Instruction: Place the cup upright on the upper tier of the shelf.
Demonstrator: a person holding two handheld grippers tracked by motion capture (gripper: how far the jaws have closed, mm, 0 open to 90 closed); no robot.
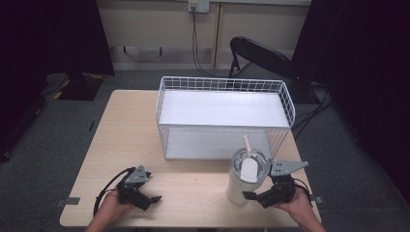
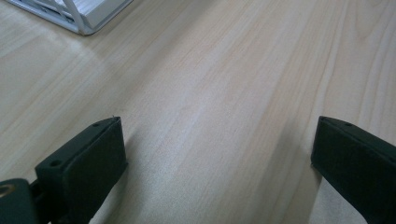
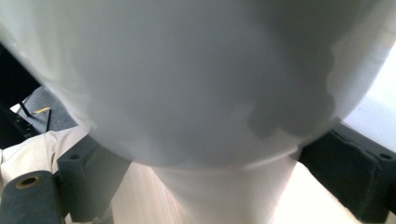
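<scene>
Near us, the left hand-held gripper rests low on the table, jaws spread wide w/ bare wood between. On the right, the right hand-held gripper has its jaws on both sides of the white cup's narrow bottom; we can't tell if they squeeze it. The cup stands upright w/ clear lid & straw, just in front of the white wire basket farther back.

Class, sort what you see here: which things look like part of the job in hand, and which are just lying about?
Likely part of the job:
- cup with lid and straw, between the jaws of the right gripper
- wire basket, empty
- left gripper, open over bare table

Just lying about:
- black chair behind the table
- wall cable
</scene>
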